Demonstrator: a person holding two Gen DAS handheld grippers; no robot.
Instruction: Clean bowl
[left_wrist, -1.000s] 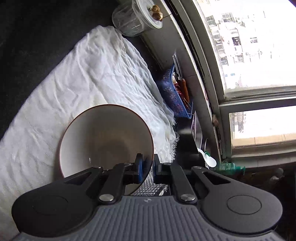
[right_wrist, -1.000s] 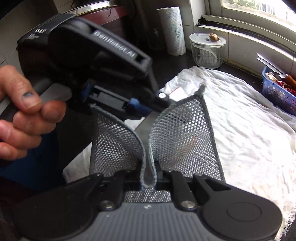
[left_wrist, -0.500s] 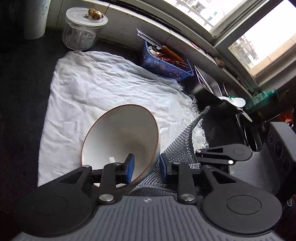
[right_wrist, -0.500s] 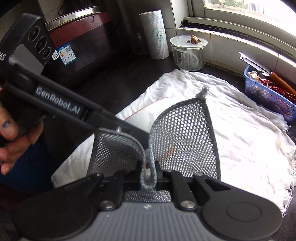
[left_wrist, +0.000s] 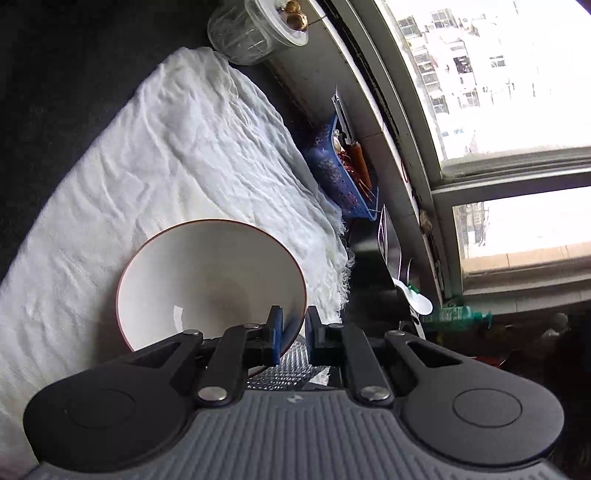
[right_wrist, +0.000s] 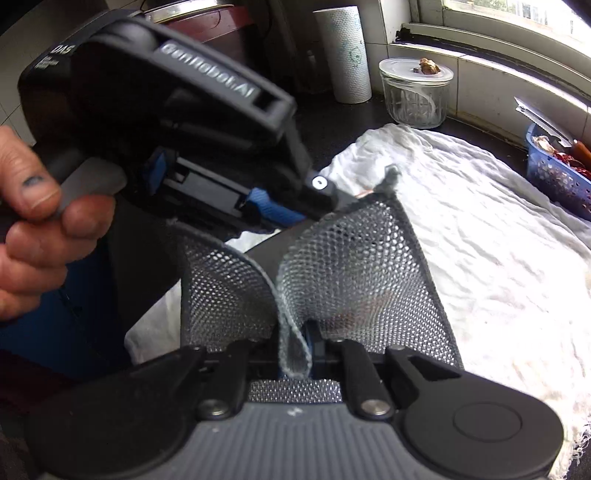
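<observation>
A white bowl (left_wrist: 207, 280) with a brown rim is held tilted above a white cloth (left_wrist: 147, 155). My left gripper (left_wrist: 293, 328) is shut on the bowl's rim. My right gripper (right_wrist: 295, 347) is shut on a grey mesh scrub cloth (right_wrist: 351, 280), which stands up in two flaps. In the right wrist view the left gripper's body fills the upper left, its fingers (right_wrist: 269, 210) close above the mesh. A patch of the mesh (left_wrist: 291, 369) shows under the bowl in the left wrist view. The bowl is mostly hidden in the right wrist view.
A lidded glass jar (right_wrist: 415, 92) and a paper towel roll (right_wrist: 343, 55) stand at the back of the dark counter. A blue basket (left_wrist: 340, 177) with utensils sits by the window sill. A white spoon (left_wrist: 415, 299) lies past the cloth's fringe. A hand (right_wrist: 33, 229) holds the left gripper.
The left gripper has rolled back with the bowl, so the view is turned sideways again. Its body has swung close above the mesh cloth. The right gripper keeps its hold on the mesh.
</observation>
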